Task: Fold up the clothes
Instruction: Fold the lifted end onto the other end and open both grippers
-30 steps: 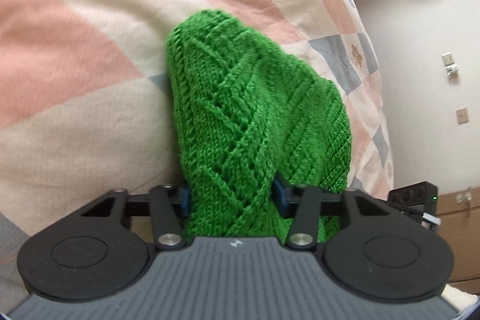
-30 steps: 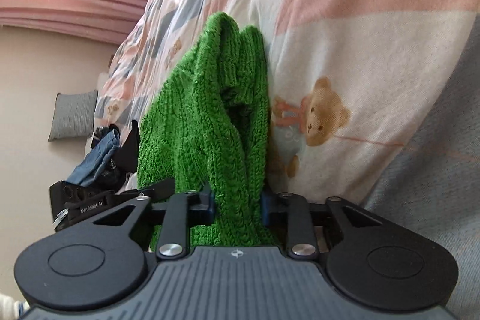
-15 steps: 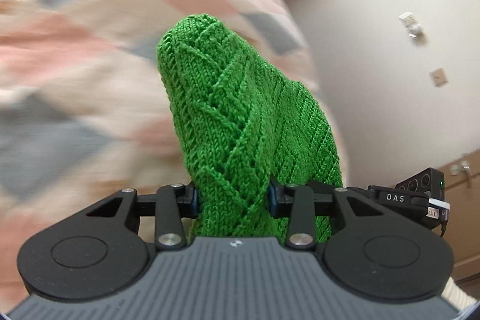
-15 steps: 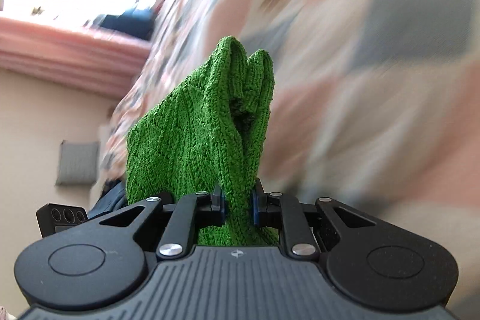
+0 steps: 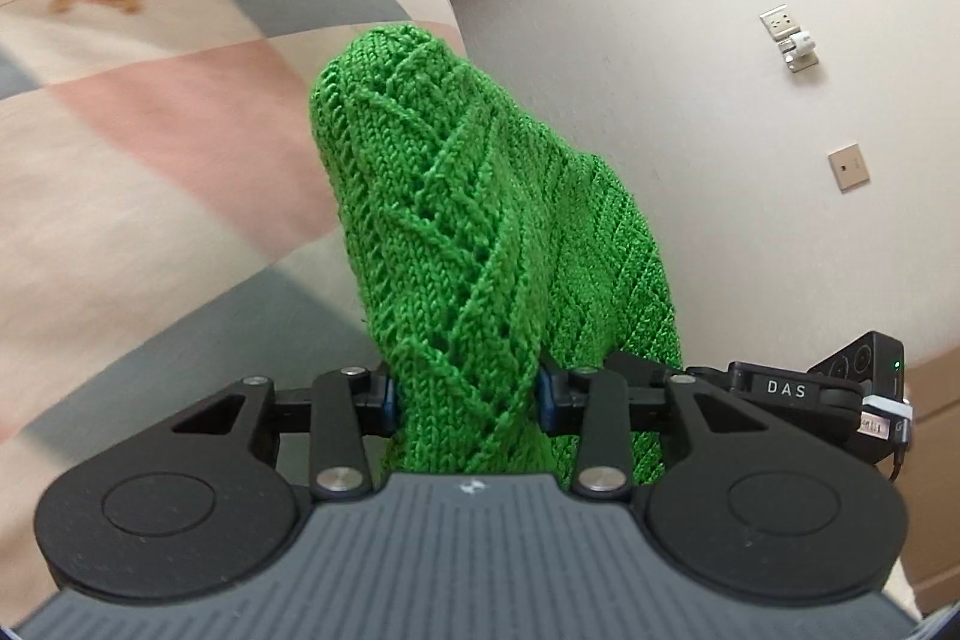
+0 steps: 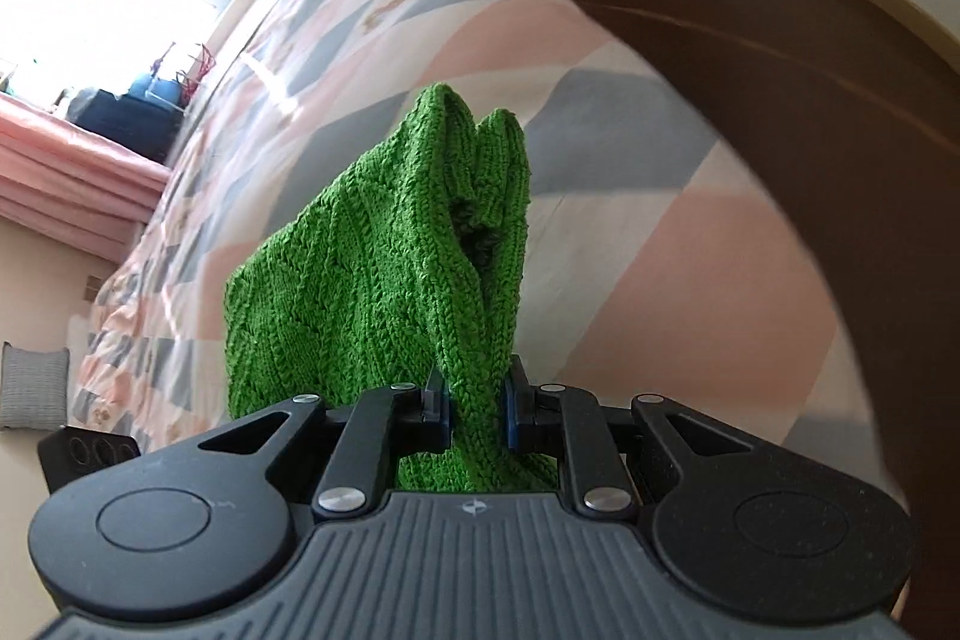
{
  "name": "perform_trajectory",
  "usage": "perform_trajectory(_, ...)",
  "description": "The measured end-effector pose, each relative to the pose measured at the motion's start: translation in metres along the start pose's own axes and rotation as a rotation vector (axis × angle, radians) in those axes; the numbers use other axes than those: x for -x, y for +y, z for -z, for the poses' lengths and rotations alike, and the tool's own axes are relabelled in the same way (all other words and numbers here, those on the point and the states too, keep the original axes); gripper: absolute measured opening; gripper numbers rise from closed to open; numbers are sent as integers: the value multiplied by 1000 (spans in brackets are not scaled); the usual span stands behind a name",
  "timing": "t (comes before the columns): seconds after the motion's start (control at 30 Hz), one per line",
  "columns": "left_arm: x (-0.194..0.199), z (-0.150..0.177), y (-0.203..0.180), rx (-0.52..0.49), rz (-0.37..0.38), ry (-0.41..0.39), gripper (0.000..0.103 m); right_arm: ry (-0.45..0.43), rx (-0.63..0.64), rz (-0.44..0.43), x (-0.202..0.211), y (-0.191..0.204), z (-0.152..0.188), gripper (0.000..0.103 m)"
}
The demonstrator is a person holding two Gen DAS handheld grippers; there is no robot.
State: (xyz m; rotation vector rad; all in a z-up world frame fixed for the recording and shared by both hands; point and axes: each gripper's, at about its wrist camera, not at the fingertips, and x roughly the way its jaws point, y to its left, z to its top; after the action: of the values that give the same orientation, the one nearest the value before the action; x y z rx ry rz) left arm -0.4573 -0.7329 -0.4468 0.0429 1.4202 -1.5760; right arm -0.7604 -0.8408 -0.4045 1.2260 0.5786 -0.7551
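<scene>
Firmly clamped, left hand-held gripper [image 5: 467,394] and right hand-held gripper [image 6: 476,409] each pinching green knit garment [image 5: 456,232], above patchwork bedspread [image 5: 150,148]

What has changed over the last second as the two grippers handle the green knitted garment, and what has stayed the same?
Both grippers have swung the green knitted garment away from the patchwork quilt: wall and a dark headboard now show behind it. Nothing was released; the left gripper and right gripper stay clamped on it.

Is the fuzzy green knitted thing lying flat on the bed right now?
No, the green knitted garment is bunched up and pinched between the right gripper's jaws, raised in front of the pink and grey checked bedcover.
</scene>
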Motion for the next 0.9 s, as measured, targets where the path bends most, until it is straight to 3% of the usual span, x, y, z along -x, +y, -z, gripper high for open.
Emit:
perform_trajectory(0.17,-37,-8,5,-18,-42,2,36,-1,-8,17,-25,-32,-22,17)
perform_trajectory(0.27,-55,-11,16,-47,-105,49,39,-22,-34,51,-43,-46,-20,21)
perform_trajectory(0.37,-51,-20,19,-83,-90,103,41,-96,-97,71,-43,-57,-6,40)
perform_trajectory(0.5,-18,-36,5,-236,-100,126,40,-286,-77,220,-9,-45,29,47)
perform_trajectory(0.63,11,-53,-15,-419,-104,44,31,-467,-32,333,29,-13,86,47)
perform_trajectory(0.77,1,-72,-30,-593,-104,13,29,-496,20,384,22,23,146,37)
perform_trajectory(0.9,-51,-83,-19,-701,-130,85,25,-480,-21,466,-12,20,176,33)
